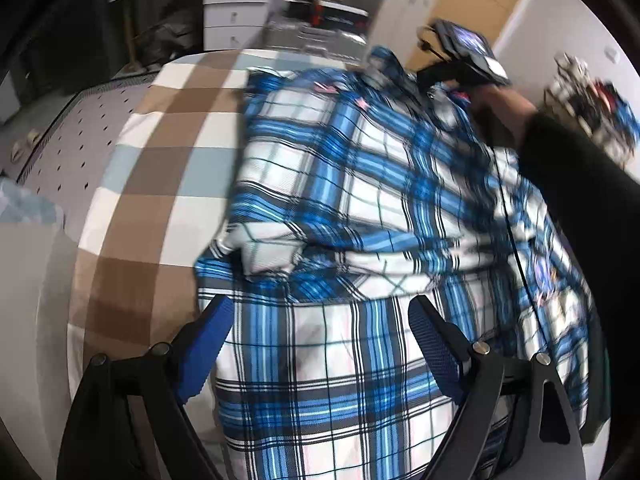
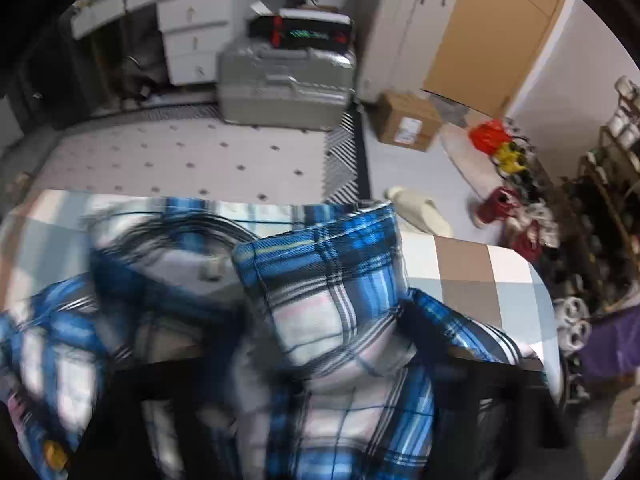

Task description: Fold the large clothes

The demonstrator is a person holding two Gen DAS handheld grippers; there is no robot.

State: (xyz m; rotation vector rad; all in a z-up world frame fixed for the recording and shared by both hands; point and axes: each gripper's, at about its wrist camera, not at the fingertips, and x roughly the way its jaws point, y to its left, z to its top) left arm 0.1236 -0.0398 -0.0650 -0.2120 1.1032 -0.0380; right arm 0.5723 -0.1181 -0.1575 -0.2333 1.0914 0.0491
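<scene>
A blue and white checked shirt [image 1: 360, 184] lies spread over a bed covered in a sheet [image 1: 160, 152] of brown, white and pale blue squares. From the left wrist view, the left gripper [image 1: 320, 344] hangs just above the near part of the shirt with its blue-padded fingers [image 1: 208, 344] spread wide apart and nothing between them. A fold of cloth is bunched across the middle of the shirt, just beyond the fingertips.

At the far end of the shirt the right gripper [image 1: 464, 60] is seen in a hand with a dark sleeve, up at the collar end, where the cloth is lifted off the bed. From the right wrist view a flap of the shirt [image 2: 328, 292] stands up right in front of the camera and drapes over the black frame of the right gripper; its fingers are hidden by cloth and blur, so I cannot tell whether they are closed on it.

Beyond the bed are a dotted floor mat [image 2: 180, 160], a grey hard case [image 2: 284, 84], a cardboard box [image 2: 408, 122], white drawers [image 2: 192, 28] and a pale slipper [image 2: 420, 212]
</scene>
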